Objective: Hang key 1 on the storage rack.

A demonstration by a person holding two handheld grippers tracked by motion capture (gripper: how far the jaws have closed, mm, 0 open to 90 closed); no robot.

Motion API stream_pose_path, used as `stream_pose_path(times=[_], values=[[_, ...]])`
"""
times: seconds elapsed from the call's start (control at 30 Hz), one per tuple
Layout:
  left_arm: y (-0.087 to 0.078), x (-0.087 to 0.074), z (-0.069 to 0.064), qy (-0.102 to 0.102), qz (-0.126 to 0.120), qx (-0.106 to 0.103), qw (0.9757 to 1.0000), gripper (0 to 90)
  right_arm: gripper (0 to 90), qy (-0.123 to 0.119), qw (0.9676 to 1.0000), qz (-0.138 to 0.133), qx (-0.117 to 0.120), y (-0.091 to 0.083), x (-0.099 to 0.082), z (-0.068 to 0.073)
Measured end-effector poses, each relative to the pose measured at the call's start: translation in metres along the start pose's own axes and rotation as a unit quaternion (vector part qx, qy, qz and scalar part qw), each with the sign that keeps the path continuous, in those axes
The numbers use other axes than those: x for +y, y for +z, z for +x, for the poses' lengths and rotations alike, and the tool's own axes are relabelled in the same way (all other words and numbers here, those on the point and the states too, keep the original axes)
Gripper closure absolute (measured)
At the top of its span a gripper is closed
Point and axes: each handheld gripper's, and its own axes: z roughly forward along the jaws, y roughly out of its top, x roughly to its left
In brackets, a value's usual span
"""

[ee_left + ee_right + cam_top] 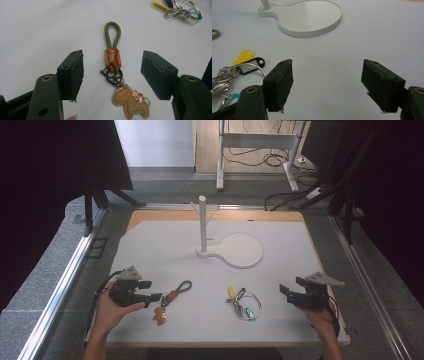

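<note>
Stand [202, 222] with round base sits mid-mat [165, 245]. Horse keychain [171, 301] lies near of the stand, to its left; key bunch [243, 305] near of it, to its right. Left gripper [150, 292] rests just left of the keychain, jaws spread, empty. Right gripper [286, 292] sits right of the keys, jaws spread, empty.

A white mat [165, 245] covers most of the wooden table [150, 214], whose bare edge shows along the far side. On the mat's far middle stands a white stand [202, 227] with an upright post and a flat round base. Nearer the front lie a keychain [171, 300] with a green loop, an orange leather tab and a tan horse charm, and, well to its right, a bunch of key rings [244, 305] with yellow, black and blue tags.
</note>
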Motion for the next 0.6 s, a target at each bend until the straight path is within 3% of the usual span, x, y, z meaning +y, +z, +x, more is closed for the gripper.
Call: stream_pose_path(times=[0.3,0.6], values=[[-0.009,-0.001,0.002,-0.009,-0.012,0.001,0.9999,35.5,27.5,0.011,0.9999,0.003,-0.007,0.000,-0.002,-0.004],[-0.008,0.017,-0.002,0.000,0.000,0.011,0.9999,35.7,28.1,0.018,0.9998,-0.003,-0.006,-0.007,0.001,-0.009]])
